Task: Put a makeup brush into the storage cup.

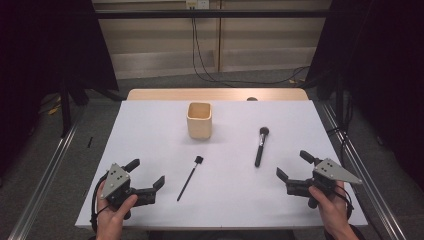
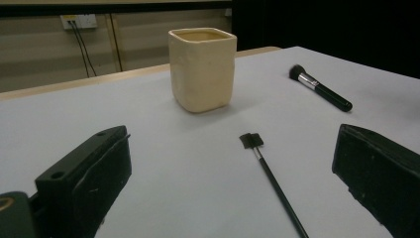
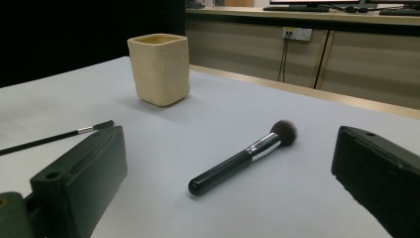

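Left gripper (image 1: 146,173): low at the near left corner of the white-topped desk (image 1: 150,145), jaws spread wide, nothing between them.
Right gripper (image 1: 296,166): near right corner, jaws just as wide, gripping nothing either.
Thin black flat-tipped brush (image 1: 189,178): lying flat just beyond the left gripper (square head pointing away, toward the cup), apart from both jaws.
Thick black powder brush with a silver ferrule (image 1: 260,146): flat on the desk ahead of the right gripper, fluffy head at the far end, untouched.
Cream square ceramic cup (image 1: 199,120): upright at the middle of the far half, well apart from both brushes and both grippers.
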Demonstrator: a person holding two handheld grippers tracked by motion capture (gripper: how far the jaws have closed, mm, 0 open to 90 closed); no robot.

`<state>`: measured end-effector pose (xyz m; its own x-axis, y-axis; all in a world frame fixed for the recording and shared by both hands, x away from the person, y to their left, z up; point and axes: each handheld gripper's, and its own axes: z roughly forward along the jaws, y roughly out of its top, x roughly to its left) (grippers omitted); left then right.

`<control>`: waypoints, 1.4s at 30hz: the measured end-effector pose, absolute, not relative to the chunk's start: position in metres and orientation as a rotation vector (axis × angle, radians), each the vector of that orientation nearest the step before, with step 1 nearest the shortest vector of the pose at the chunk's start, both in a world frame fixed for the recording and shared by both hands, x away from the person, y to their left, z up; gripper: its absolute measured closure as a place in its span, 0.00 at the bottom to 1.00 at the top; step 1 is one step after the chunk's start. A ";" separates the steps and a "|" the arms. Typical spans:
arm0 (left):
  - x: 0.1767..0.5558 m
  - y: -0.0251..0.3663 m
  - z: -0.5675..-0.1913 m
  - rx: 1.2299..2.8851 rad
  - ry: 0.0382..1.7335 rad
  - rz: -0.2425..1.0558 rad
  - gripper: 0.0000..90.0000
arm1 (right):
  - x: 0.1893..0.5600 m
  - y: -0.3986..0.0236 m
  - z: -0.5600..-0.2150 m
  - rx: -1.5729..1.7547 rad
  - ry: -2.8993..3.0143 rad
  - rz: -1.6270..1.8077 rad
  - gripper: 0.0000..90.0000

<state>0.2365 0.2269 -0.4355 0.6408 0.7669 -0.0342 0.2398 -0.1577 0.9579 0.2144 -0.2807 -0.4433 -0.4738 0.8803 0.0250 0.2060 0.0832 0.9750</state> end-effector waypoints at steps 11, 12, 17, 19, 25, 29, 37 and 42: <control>0.240 0.229 -0.435 1.703 0.861 0.575 0.03 | 0.216 -0.284 -0.445 1.094 1.752 1.450 0.00; 0.240 0.228 -0.435 1.713 0.849 0.573 0.03 | 0.216 -0.284 -0.445 1.099 1.751 1.455 0.00; 0.237 0.224 -0.433 1.722 0.827 0.578 0.03 | 0.216 -0.283 -0.445 1.097 1.755 1.456 0.00; 0.235 0.221 -0.431 1.713 0.808 0.568 0.03 | 0.215 -0.283 -0.445 1.091 1.760 1.446 0.00; 0.236 0.218 -0.429 1.706 0.797 0.543 0.03 | 0.215 -0.282 -0.444 1.090 1.755 1.446 0.00; 0.243 0.218 -0.428 1.721 0.802 0.576 0.03 | 0.217 -0.281 -0.445 1.096 1.756 1.444 0.00; 0.257 0.215 -0.421 1.720 0.812 0.591 0.03 | 0.217 -0.282 -0.445 1.102 1.750 1.448 0.00; 0.264 0.212 -0.416 1.724 0.811 0.600 0.03 | 0.217 -0.281 -0.445 1.090 1.762 1.445 0.00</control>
